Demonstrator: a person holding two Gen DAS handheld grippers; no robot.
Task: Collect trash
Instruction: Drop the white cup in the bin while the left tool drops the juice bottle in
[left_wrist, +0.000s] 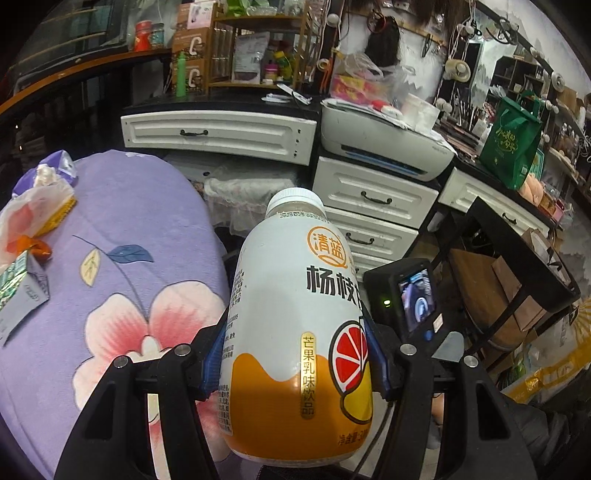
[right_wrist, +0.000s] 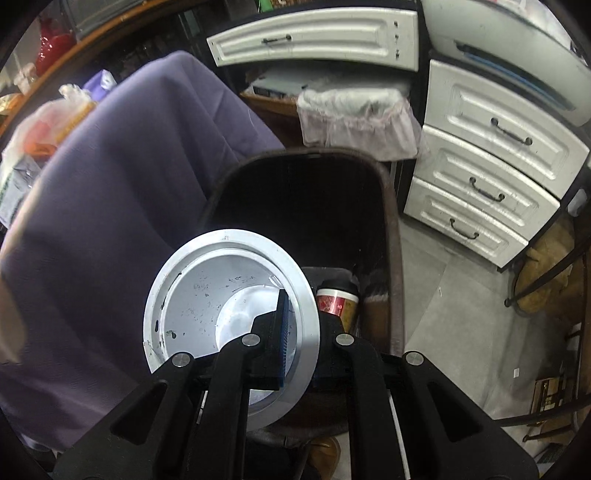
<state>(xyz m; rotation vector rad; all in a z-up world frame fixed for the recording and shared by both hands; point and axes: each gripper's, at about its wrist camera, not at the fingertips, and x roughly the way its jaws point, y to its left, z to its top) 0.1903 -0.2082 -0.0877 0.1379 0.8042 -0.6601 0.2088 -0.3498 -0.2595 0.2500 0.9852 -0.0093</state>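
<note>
A white-and-orange drink bottle (left_wrist: 295, 325) was held upright between the blue pads of the left gripper (left_wrist: 295, 365), beside the purple floral cloth (left_wrist: 122, 266). A white bowl (right_wrist: 229, 317) was clamped by its rim in the right gripper (right_wrist: 301, 332), over the dark bin (right_wrist: 306, 206) where a red cup (right_wrist: 338, 299) lay.

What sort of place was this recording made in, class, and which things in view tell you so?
Probably a cluttered dressing or make-up room in a home or small studio: a mirror ringed with bulbs, white drawer units and a printer on the counter, plus a liner-fitted waste bin below.
</note>
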